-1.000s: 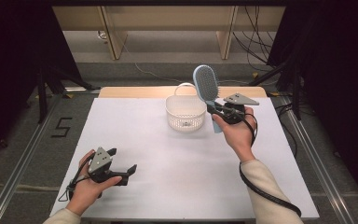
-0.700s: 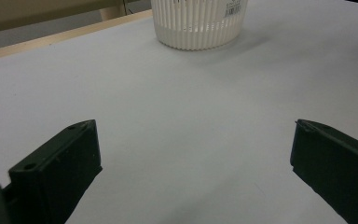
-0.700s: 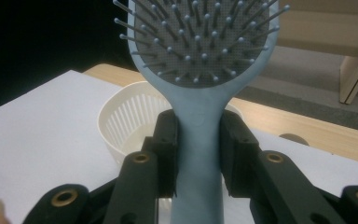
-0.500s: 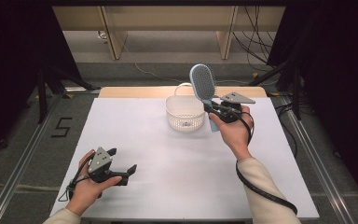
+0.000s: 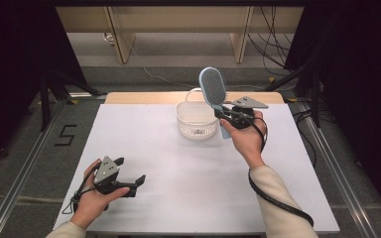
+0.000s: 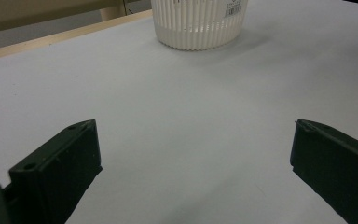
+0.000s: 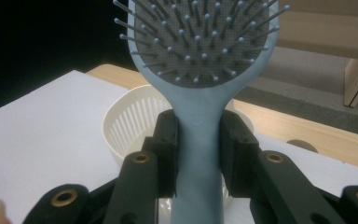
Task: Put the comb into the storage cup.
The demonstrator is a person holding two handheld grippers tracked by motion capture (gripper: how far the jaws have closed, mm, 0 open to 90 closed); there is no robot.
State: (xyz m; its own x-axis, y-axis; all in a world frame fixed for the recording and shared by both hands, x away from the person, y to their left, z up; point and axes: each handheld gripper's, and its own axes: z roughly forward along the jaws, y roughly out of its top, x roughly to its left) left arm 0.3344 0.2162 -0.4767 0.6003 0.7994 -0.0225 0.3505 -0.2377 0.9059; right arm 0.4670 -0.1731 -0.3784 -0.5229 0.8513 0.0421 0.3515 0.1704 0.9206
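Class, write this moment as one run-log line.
right hand-held gripper: shut on hairbrush, above basket | left hand-held gripper: open, holding nothing, low over table

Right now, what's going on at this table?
A person works with two handheld grippers. The right gripper is clamped on the handle of a light blue hairbrush, holding it upright with the bristles toward the person, just beside the white slatted basket at the far side of the white table. The left gripper rests near the front edge, jaws open, holding nothing.

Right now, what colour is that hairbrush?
Light blue hairbrush, grey bristle pad; clearest in the right gripper view.
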